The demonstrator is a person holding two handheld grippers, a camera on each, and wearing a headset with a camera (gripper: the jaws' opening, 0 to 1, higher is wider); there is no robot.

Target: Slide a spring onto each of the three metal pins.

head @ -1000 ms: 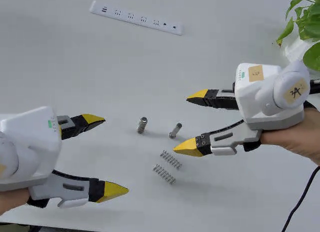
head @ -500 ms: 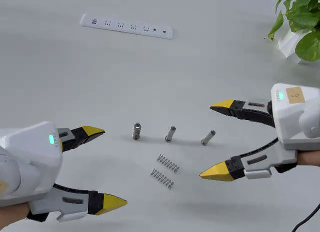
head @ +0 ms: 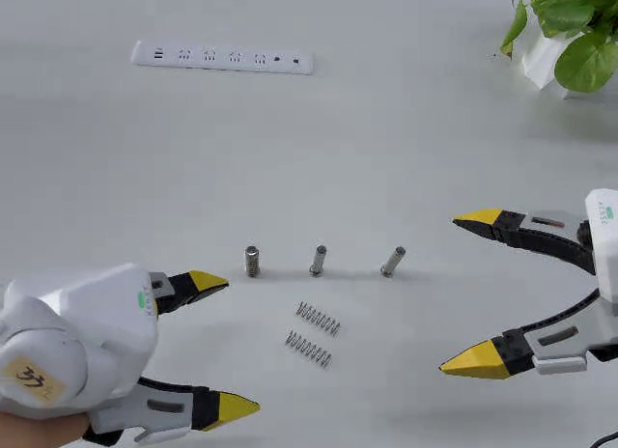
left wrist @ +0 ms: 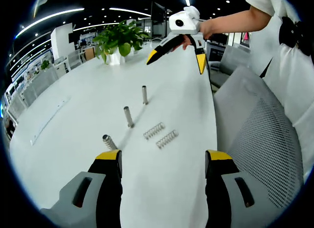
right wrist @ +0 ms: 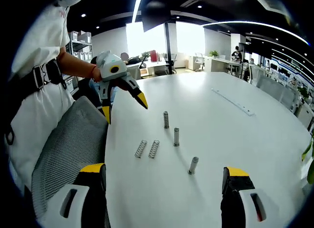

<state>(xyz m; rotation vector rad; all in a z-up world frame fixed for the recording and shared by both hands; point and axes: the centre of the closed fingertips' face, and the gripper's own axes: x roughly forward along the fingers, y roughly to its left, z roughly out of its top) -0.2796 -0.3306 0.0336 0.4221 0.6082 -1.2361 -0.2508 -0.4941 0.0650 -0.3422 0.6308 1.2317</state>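
I'm holding yellow-tipped left gripper [head: 238, 345] and right gripper [head: 452, 294] open, empty, flanking bare middle steel pin [head: 318, 260]. Spring-wearing pin [head: 252, 261] standing left of it, third bare pin [head: 392, 262] right of it, loose silver coil springs [head: 318, 319] lying just before it. I'm judging one done, two remaining.

Bright, even ceiling light; soft shadows, sharp focus.

The table [head: 406, 149] is a plain pale grey-white. The left gripper [head: 232, 344] and the right gripper [head: 462, 294] each have a white body, black jaws and yellow tips; a tan label [head: 29, 378] marks the left one. The left pin [head: 252, 262], middle pin [head: 318, 260] and right pin [head: 392, 262] are silvery metal, the left one ribbed with a coil pattern. The far spring [head: 318, 319] and near spring [head: 308, 349] are silver-grey, finely coiled. Far left, the power strip [head: 222, 57] is white with dark sockets. Far right, the plant [head: 565, 14] is green in a white pot [head: 541, 60].
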